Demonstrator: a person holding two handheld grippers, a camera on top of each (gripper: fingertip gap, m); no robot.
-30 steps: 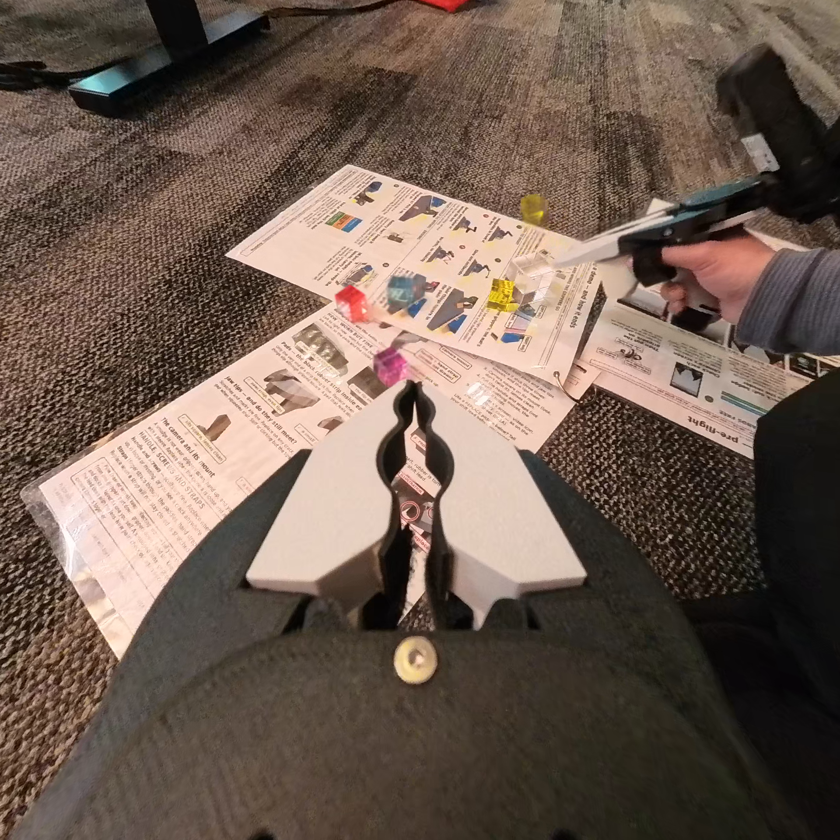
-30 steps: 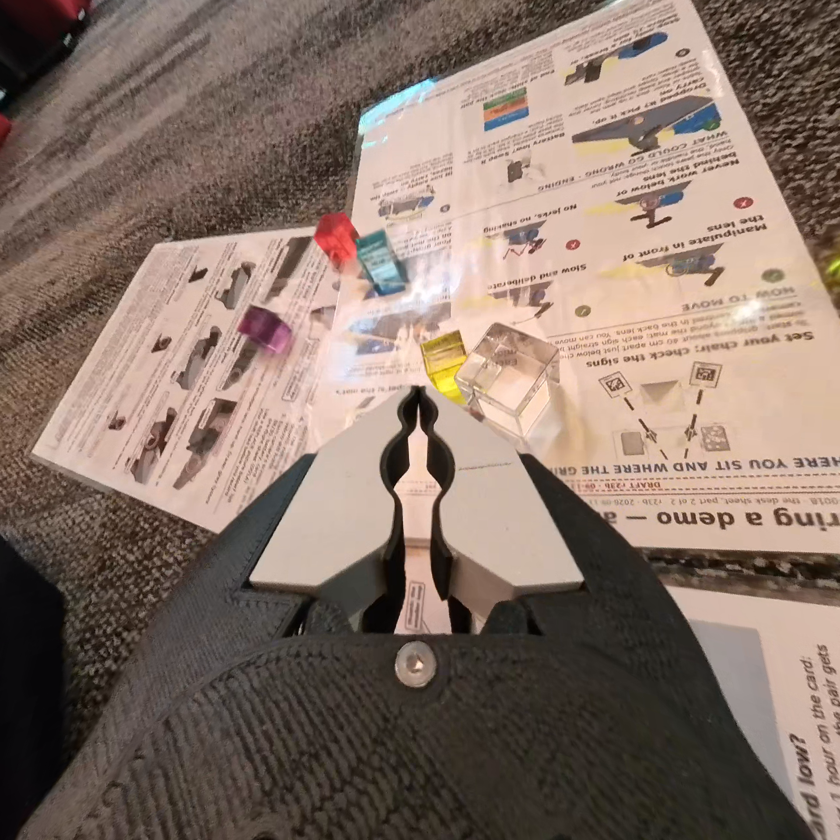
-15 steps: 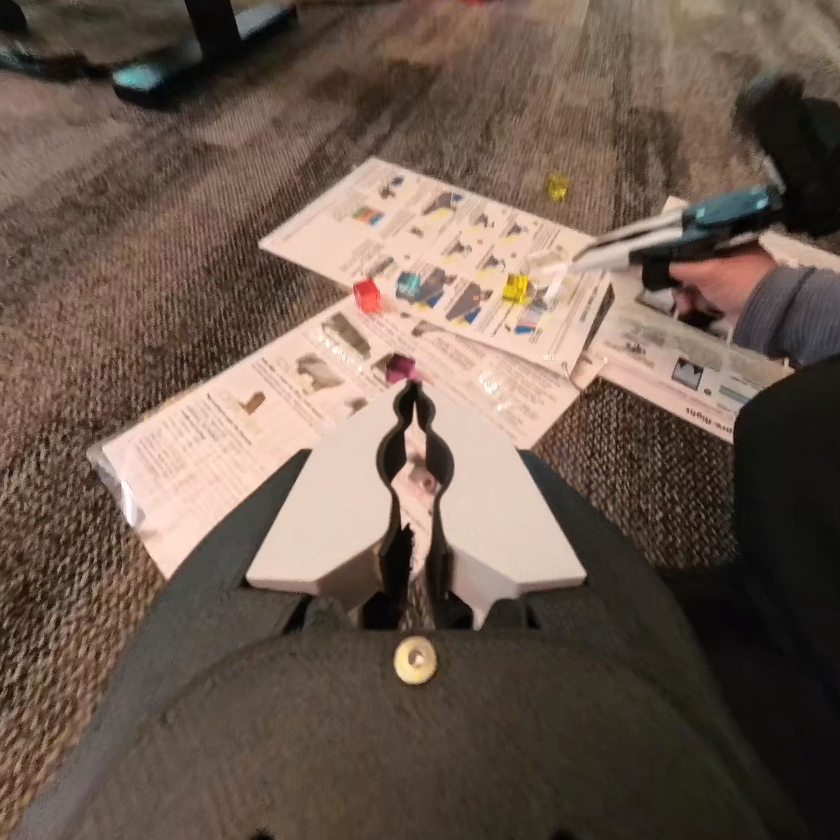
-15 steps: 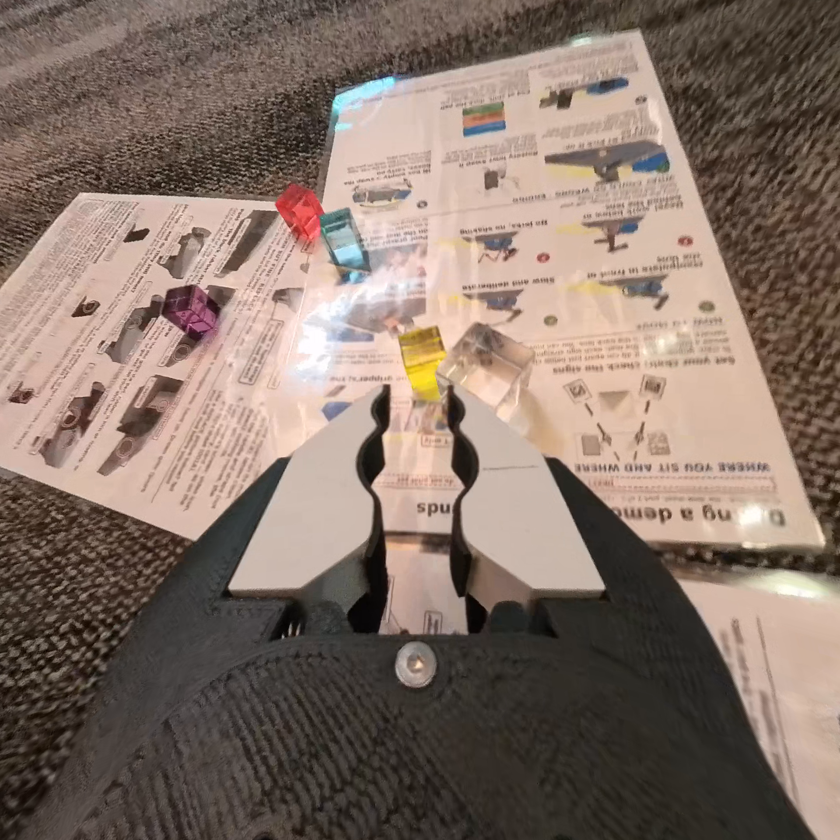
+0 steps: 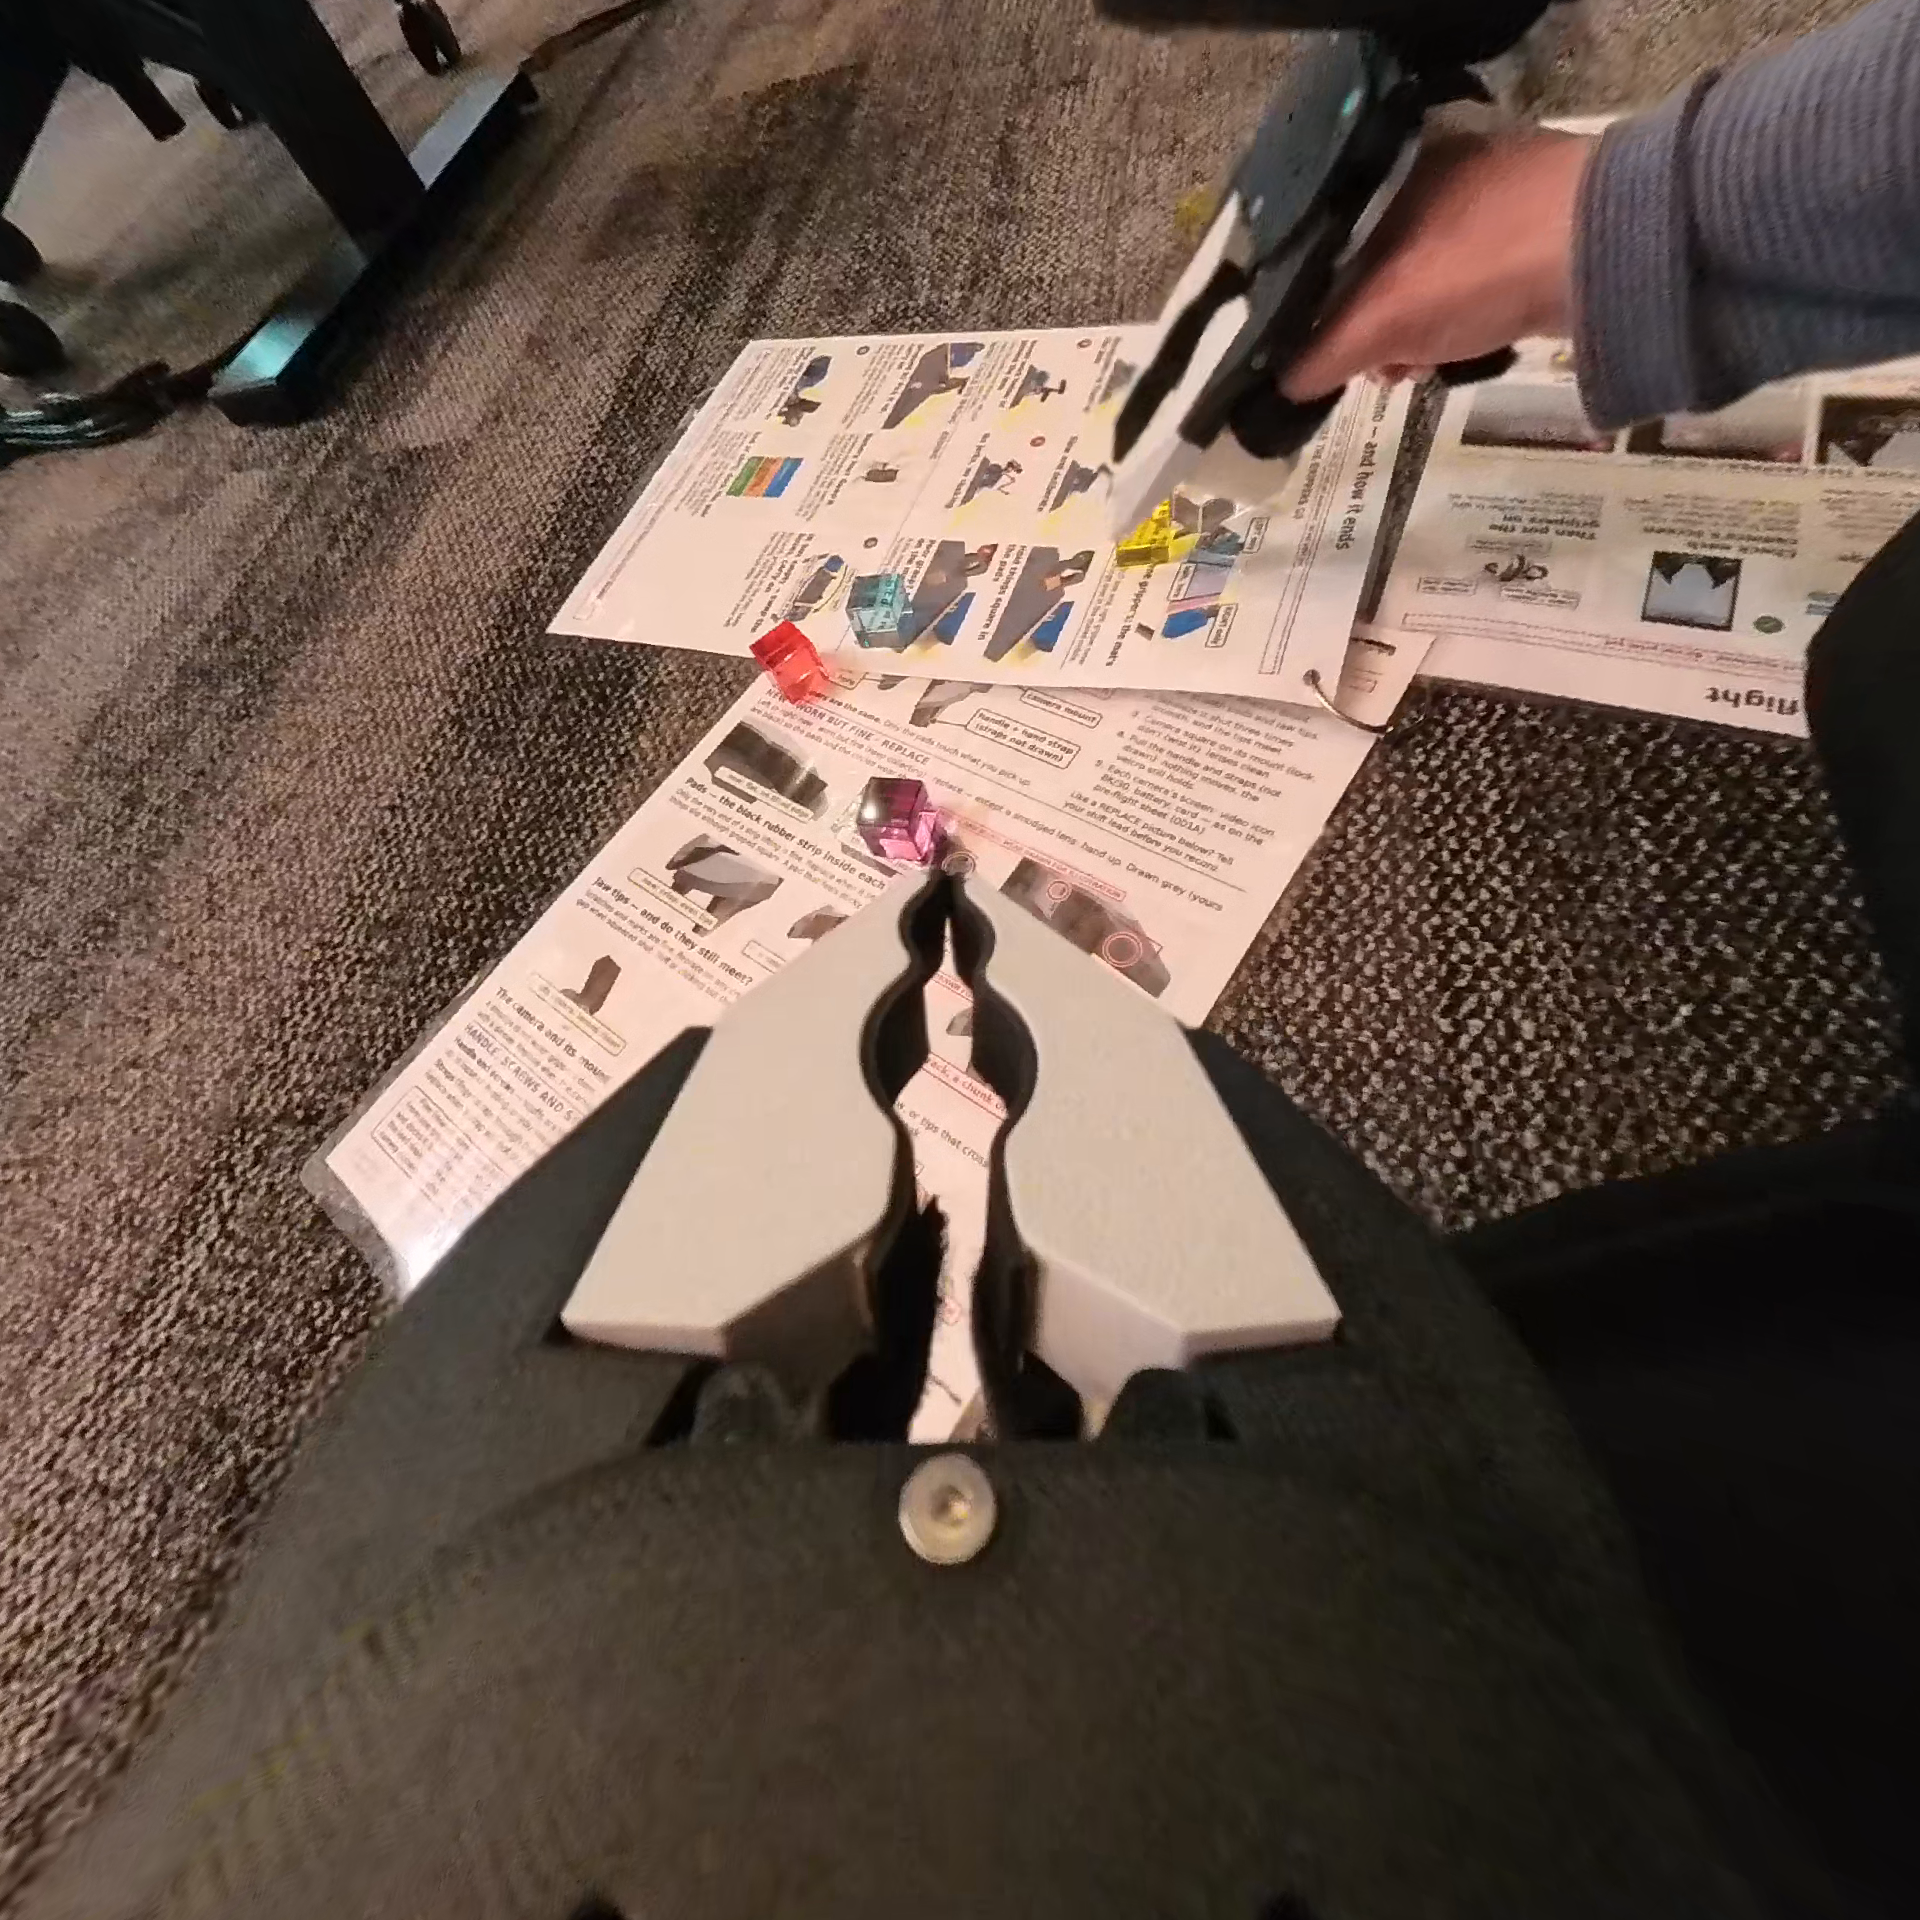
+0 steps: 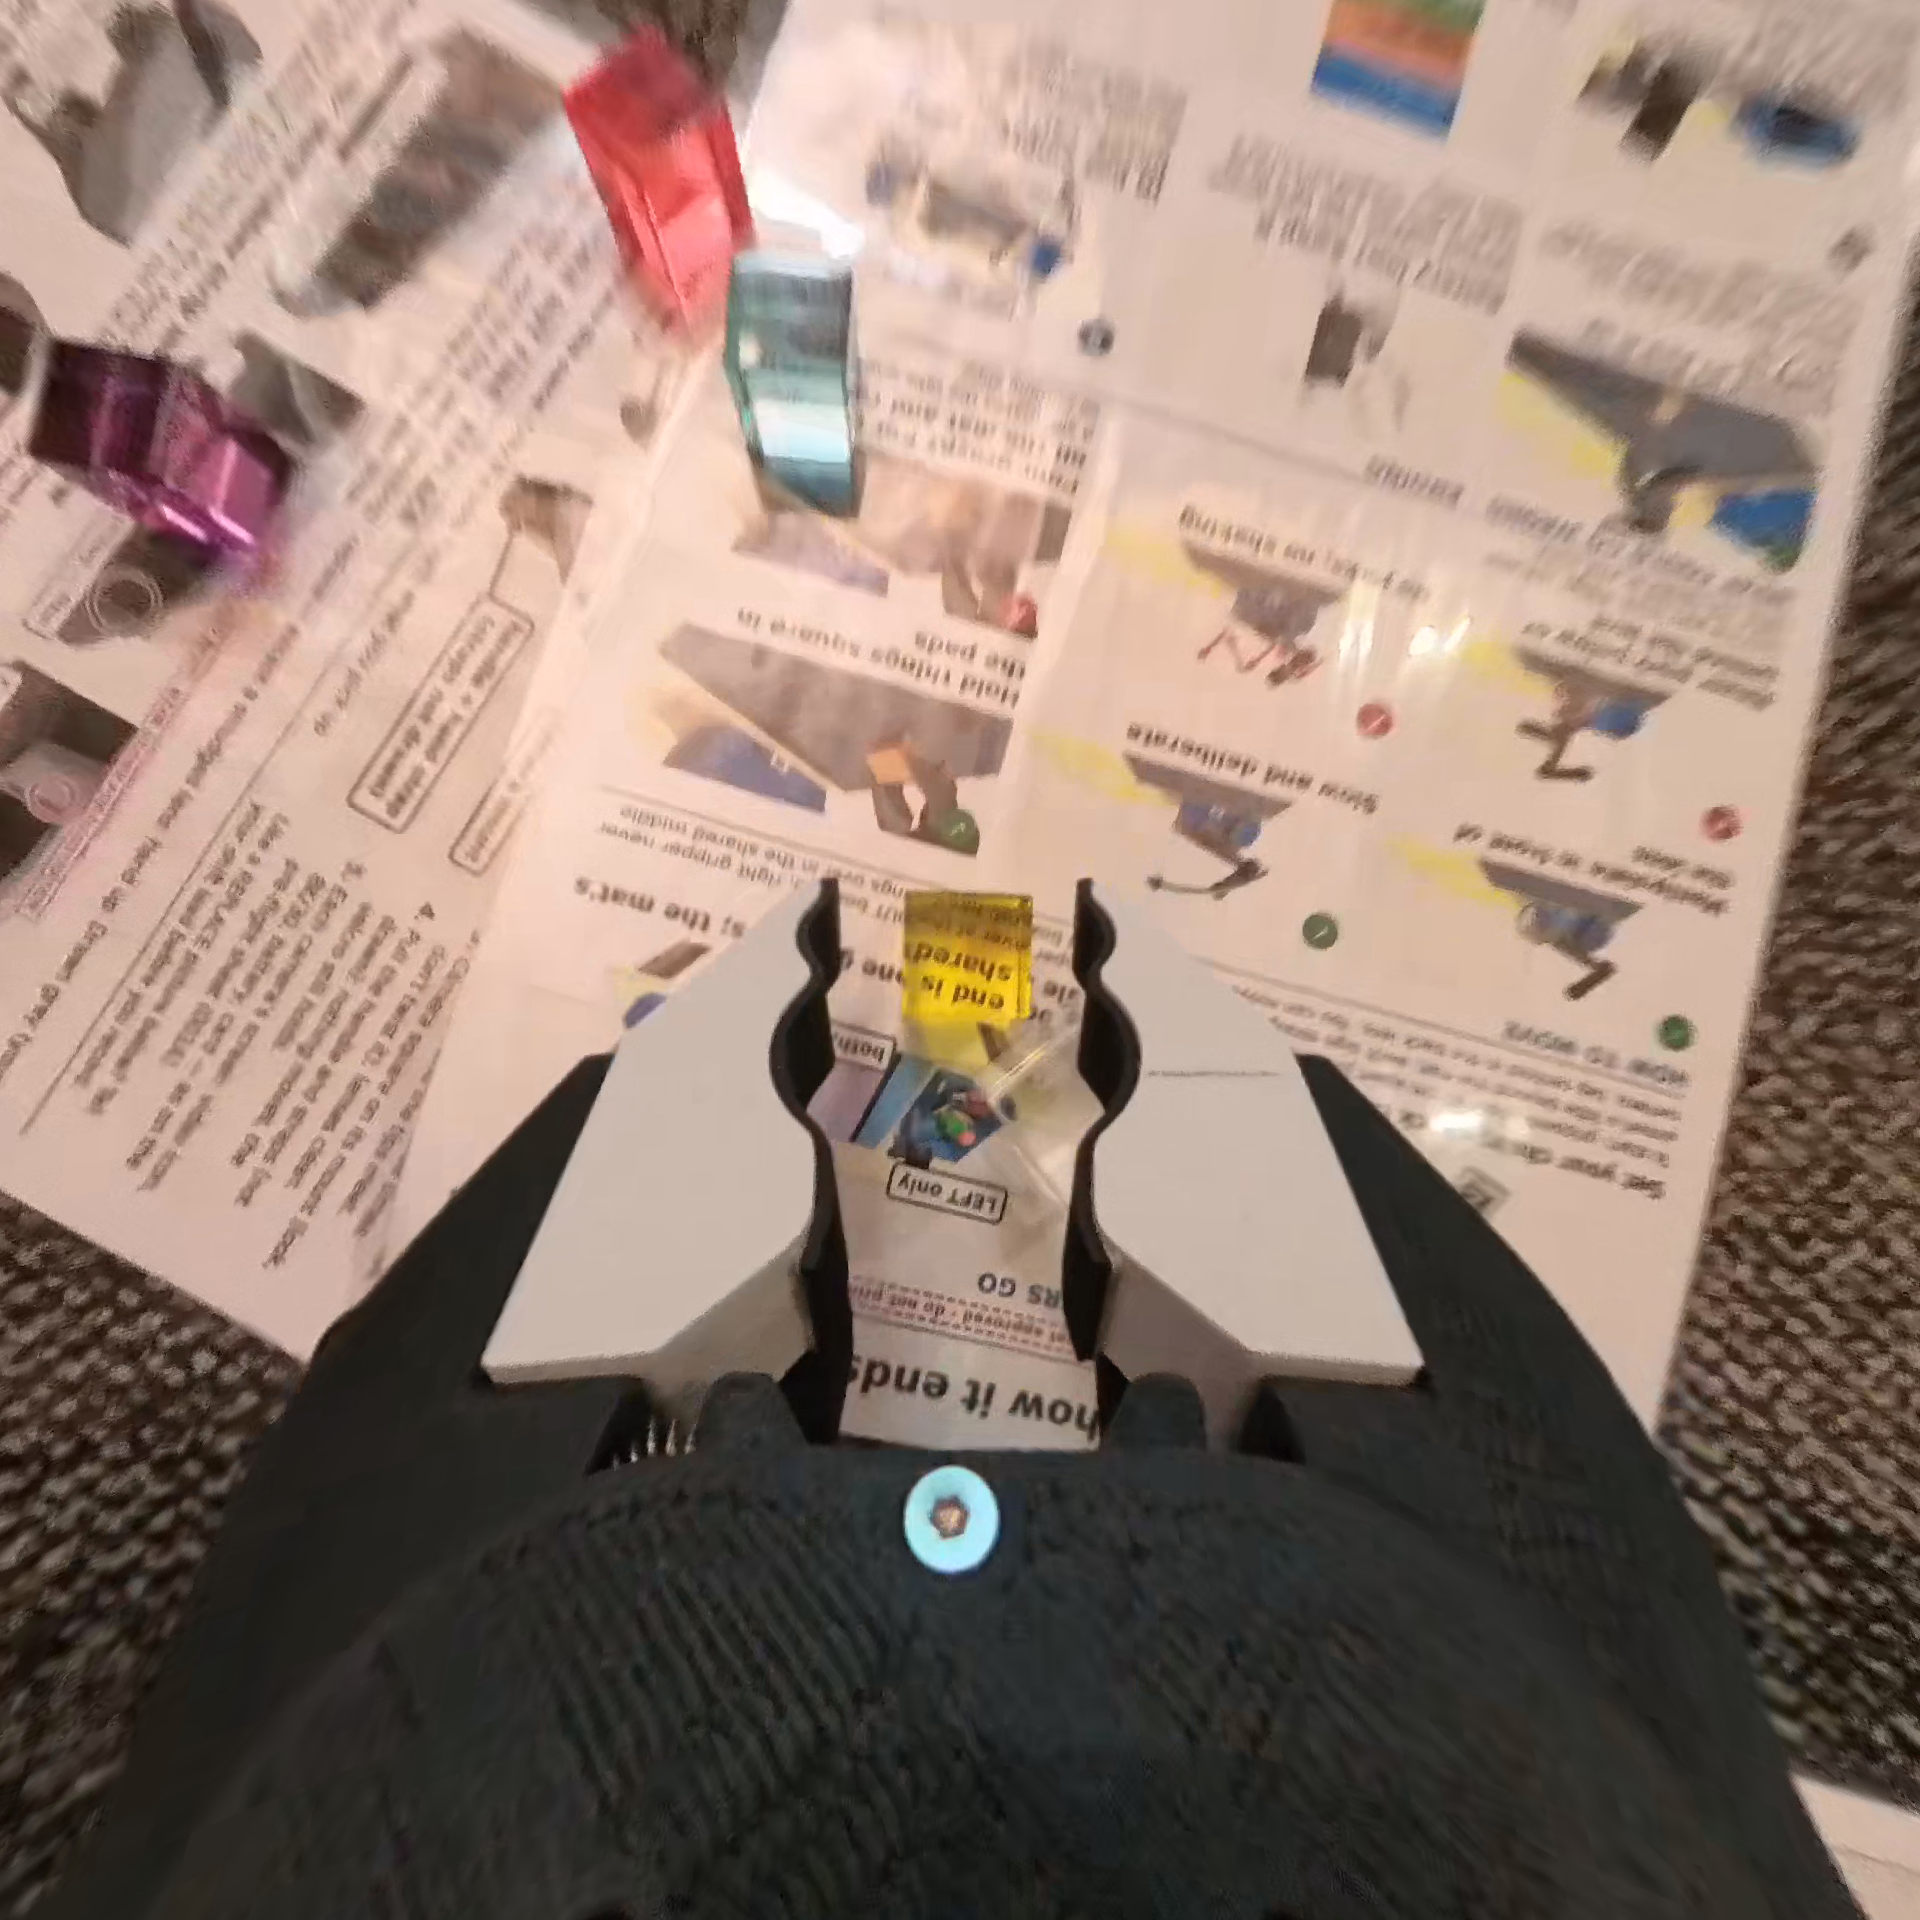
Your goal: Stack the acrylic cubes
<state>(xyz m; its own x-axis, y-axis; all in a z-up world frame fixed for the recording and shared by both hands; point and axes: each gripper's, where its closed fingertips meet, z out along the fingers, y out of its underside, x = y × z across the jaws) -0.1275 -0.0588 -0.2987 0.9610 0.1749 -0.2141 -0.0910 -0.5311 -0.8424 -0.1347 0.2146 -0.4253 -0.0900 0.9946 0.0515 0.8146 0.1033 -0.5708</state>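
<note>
Right gripper (image 6: 951,956): fingers spread, tips angled down onto the laminated instruction sheet (image 6: 1351,499). A small yellow cube (image 6: 966,961) stands between the two fingertips, with visible gap on either side; neither pad presses it. A clear cube (image 6: 1023,1101) lies just behind it, deeper between the fingers and toward the right one. The yellow cube is roughly centred in the opening, slightly right of midline.

Left gripper (image 5: 943,888): fingers pressed together, nothing between them. A purple cube (image 5: 896,821) sits just ahead of its tips, slightly left. The red cube (image 5: 792,657) and teal cube (image 5: 878,613) lie farther out, well apart from both grippers. The right one is the nearer to the yellow cube.
</note>
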